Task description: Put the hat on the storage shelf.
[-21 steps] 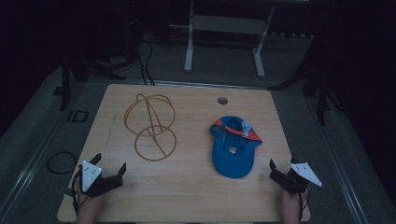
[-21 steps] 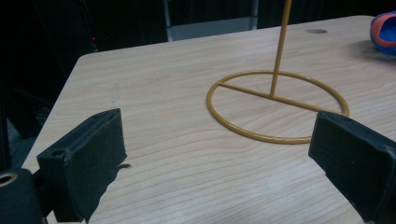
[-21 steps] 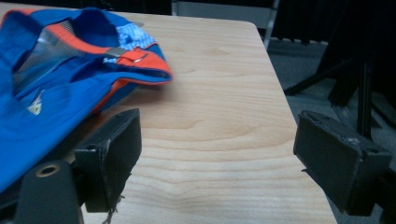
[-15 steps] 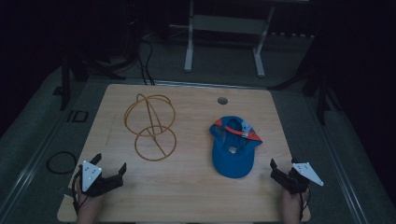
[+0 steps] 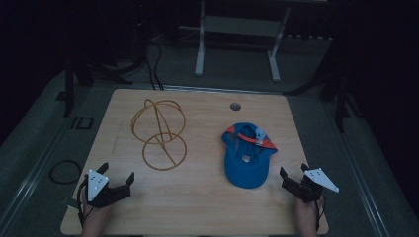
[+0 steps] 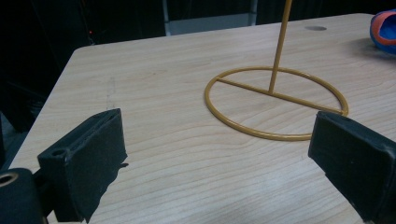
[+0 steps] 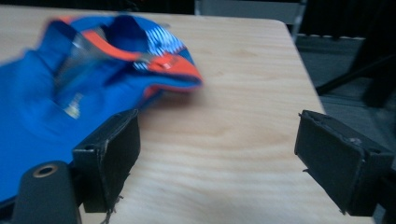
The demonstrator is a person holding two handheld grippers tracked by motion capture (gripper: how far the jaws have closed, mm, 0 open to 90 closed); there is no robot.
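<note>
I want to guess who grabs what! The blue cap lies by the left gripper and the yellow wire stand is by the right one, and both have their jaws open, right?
Not quite: the sides are swapped. In the high view the blue cap lies by the right gripper, and the yellow wire stand is by the left gripper. Both do have their jaws open.

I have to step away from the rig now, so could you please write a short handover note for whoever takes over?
Left gripper: open, holding nothing, at the near left of the table, pointing toward the wire stand.
Right gripper: open, holding nothing, at the near right, just beside the blue cap.
The wire stand is upright on its ring base, left of centre. The cap lies upside down, right of centre, untouched.
Done: nothing gripped yet.
Left: probably pick up the cap and set it on the stand.
</note>
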